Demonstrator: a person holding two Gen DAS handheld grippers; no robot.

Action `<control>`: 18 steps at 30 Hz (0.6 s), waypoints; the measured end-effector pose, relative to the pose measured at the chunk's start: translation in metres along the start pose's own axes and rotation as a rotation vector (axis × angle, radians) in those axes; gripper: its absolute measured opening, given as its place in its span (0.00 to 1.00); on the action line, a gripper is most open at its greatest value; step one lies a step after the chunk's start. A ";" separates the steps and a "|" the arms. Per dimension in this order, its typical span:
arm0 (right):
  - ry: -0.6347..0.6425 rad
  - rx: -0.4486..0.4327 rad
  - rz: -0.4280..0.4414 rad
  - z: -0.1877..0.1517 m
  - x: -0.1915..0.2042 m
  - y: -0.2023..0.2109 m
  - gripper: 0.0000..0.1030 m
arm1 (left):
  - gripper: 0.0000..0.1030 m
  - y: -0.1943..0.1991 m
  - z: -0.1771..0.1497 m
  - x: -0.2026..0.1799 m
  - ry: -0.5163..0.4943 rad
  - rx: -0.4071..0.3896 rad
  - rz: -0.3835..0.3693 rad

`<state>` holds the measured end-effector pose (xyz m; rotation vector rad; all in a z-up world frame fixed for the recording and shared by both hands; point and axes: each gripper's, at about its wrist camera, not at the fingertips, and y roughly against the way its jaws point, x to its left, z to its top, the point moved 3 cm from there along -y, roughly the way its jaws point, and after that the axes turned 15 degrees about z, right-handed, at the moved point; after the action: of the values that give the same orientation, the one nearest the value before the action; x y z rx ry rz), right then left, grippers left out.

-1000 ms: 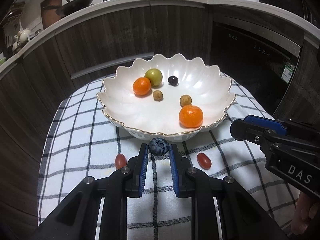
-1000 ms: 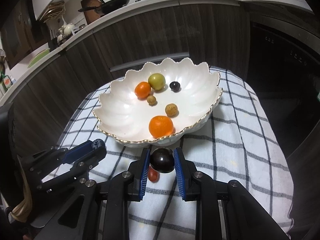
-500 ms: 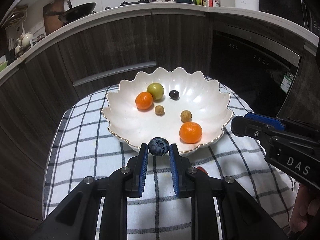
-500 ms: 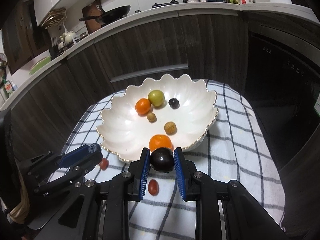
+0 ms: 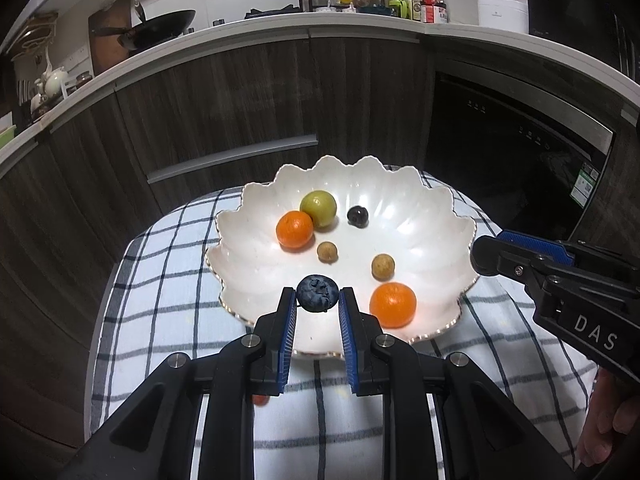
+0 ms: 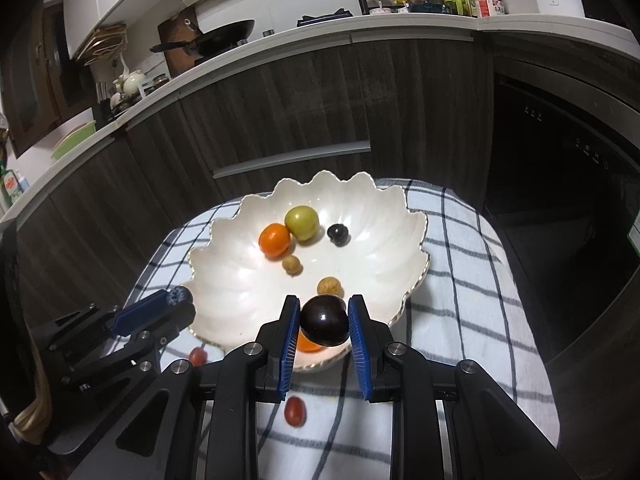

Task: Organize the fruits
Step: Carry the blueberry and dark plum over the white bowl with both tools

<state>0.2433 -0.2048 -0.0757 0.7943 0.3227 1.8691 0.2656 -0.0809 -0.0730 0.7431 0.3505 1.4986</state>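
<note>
My left gripper [image 5: 318, 302] is shut on a blueberry [image 5: 317, 298] and holds it above the near rim of the white scalloped bowl [image 5: 436, 216]. My right gripper [image 6: 324, 322] is shut on a dark plum [image 6: 324, 321] above the bowl's [image 6: 224, 280] near right rim. In the bowl lie two oranges [image 5: 294, 229] [image 5: 392, 304], a green fruit [image 5: 318, 208], a dark grape [image 5: 357, 216] and two small tan fruits [image 5: 327, 251]. Two cherry tomatoes [image 6: 295, 411] [image 6: 197, 356] lie on the checked cloth in front of the bowl.
The bowl stands on a white cloth with dark checks [image 5: 160, 312] over a small round table. Dark cabinets [image 5: 224, 96] and a dishwasher [image 5: 512, 128] stand behind. A counter above carries a wok [image 5: 164, 34] and bottles [image 5: 424, 0].
Both grippers have risen and moved forward with their fruit, from above the cloth in front of the bowl to above its near rim.
</note>
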 end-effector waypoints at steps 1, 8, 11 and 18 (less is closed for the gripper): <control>-0.001 0.000 -0.002 0.002 -0.001 -0.002 0.26 | 0.22 -0.002 0.001 0.000 0.001 0.002 0.000; -0.008 0.004 -0.014 0.010 -0.010 -0.013 0.26 | 0.22 -0.018 0.008 0.001 0.014 0.015 0.004; -0.013 0.009 -0.018 0.012 -0.013 -0.019 0.26 | 0.22 -0.026 0.010 0.002 0.020 0.024 0.006; -0.027 0.022 -0.023 0.013 -0.020 -0.032 0.26 | 0.22 -0.042 0.014 0.003 0.035 0.042 0.007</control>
<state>0.2798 -0.2100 -0.0912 0.8263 0.3348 1.8345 0.3070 -0.0770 -0.0893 0.7530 0.4075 1.5159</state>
